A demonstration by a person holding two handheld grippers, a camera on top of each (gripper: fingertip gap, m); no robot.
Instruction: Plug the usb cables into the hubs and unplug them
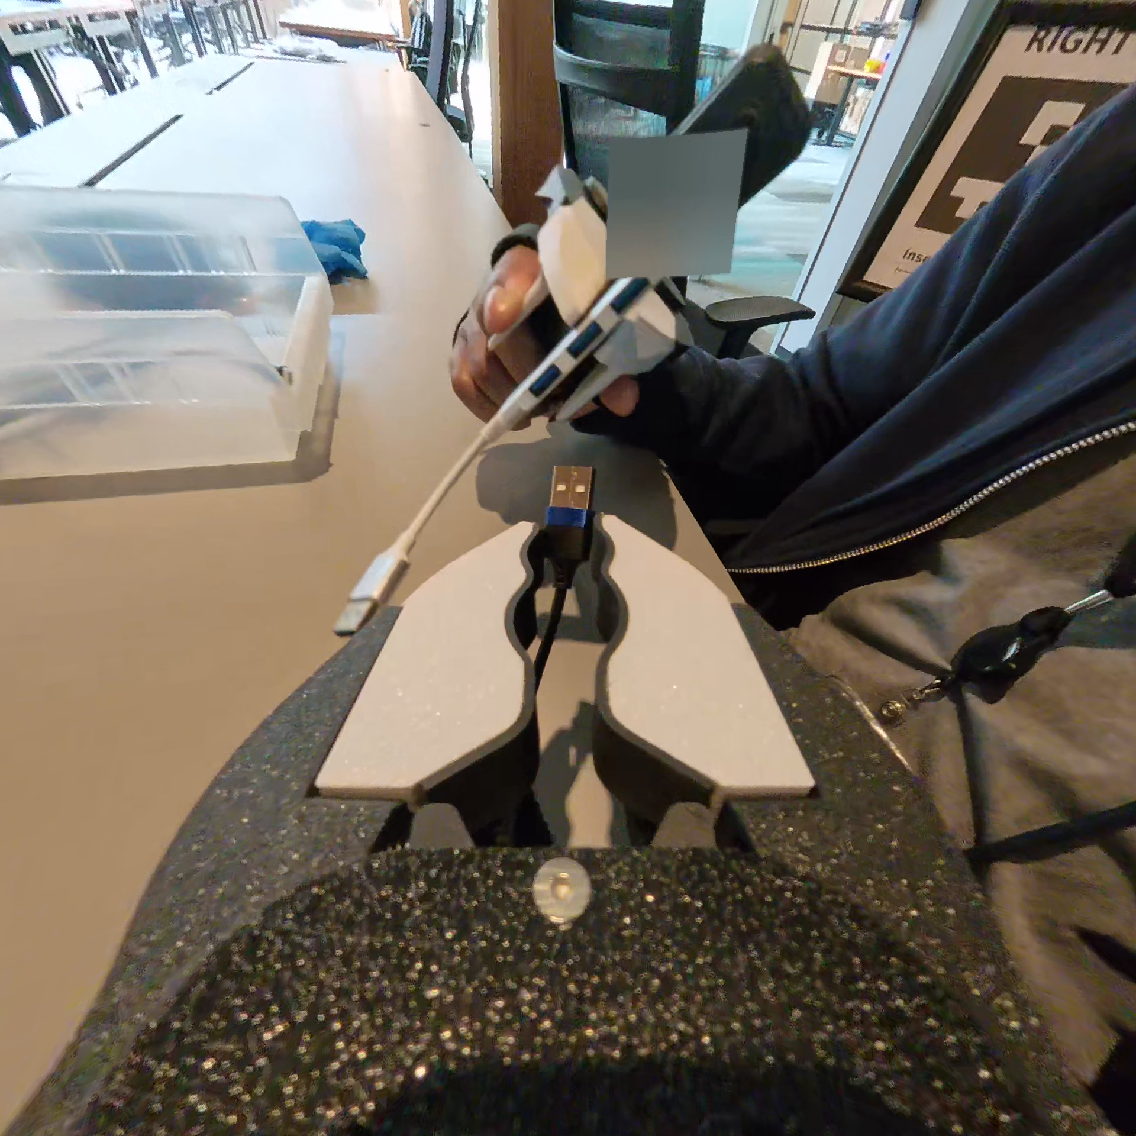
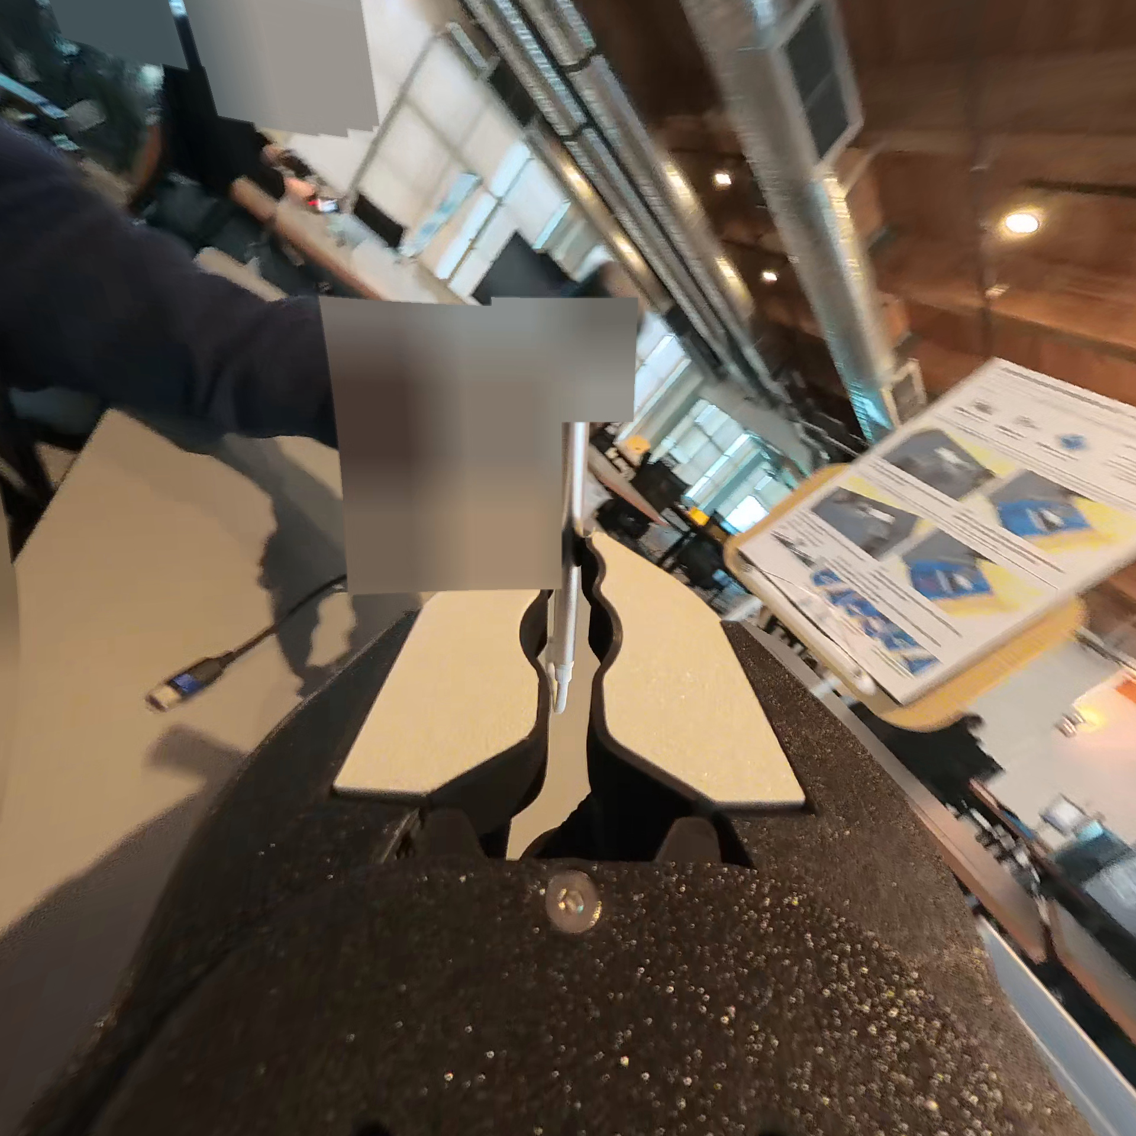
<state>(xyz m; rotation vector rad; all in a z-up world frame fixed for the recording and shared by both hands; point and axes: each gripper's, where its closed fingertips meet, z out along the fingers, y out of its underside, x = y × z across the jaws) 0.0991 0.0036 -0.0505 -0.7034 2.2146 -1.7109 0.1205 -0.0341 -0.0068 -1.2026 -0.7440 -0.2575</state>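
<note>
Sign (image 1: 1014, 141) lettered; poster (image 2: 934, 522) seemingly printed

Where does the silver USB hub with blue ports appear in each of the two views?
Left wrist view: the silver USB hub with blue ports is above centre, clamped in the right gripper, ports facing the camera.
Right wrist view: the hub is at centre, seen edge-on between the gripper's own fingers.
Shared landmark: the black USB cable with a blue-banded plug, held by the left gripper; at left in the right wrist view.

A long pale bench (image 1: 258, 203) runs toward bright windows (image 2: 479, 203). Wooden ceiling (image 2: 922, 153) with round lights (image 2: 1020, 221) and ducts (image 2: 793, 184); a black chair (image 1: 621, 98) beside a wooden post (image 1: 528, 104).
</note>
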